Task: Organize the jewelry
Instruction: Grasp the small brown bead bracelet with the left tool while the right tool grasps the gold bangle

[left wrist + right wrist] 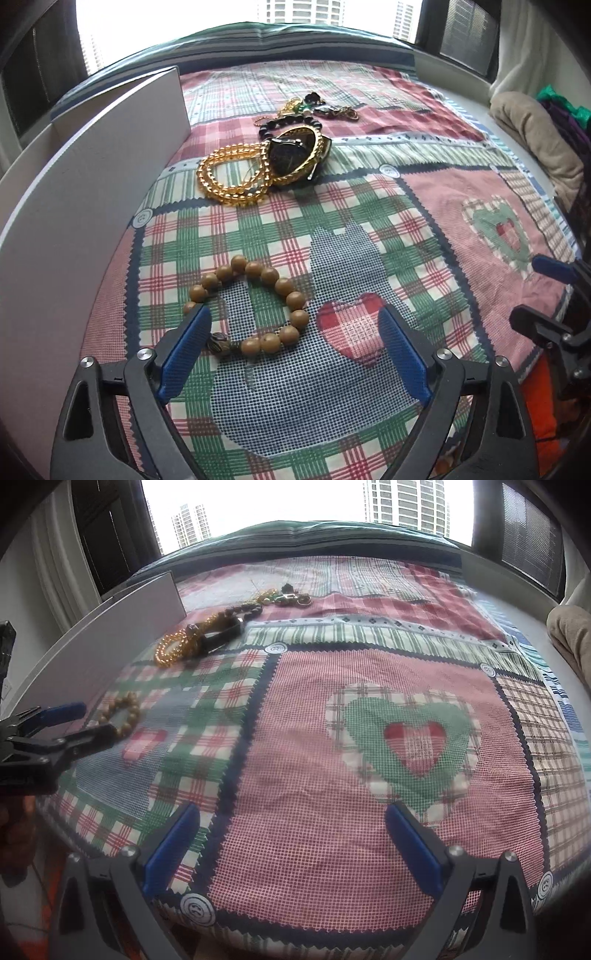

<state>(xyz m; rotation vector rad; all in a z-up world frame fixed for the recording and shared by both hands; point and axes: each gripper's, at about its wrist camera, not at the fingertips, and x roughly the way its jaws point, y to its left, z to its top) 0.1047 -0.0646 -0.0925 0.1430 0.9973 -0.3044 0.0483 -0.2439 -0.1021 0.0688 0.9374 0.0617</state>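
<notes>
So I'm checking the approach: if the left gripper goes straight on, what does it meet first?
Probably the wooden bead bracelet lying between the open fingers of the left gripper; depth is uncertain.

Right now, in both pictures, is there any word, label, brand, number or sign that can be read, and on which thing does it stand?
None can be read.
Watch in the jewelry pile: its dial is dark and shiny, any marks too small to read.
White board: blank.
Printed buttons on the bedcover: only a face-like pattern, no letters.
</notes>
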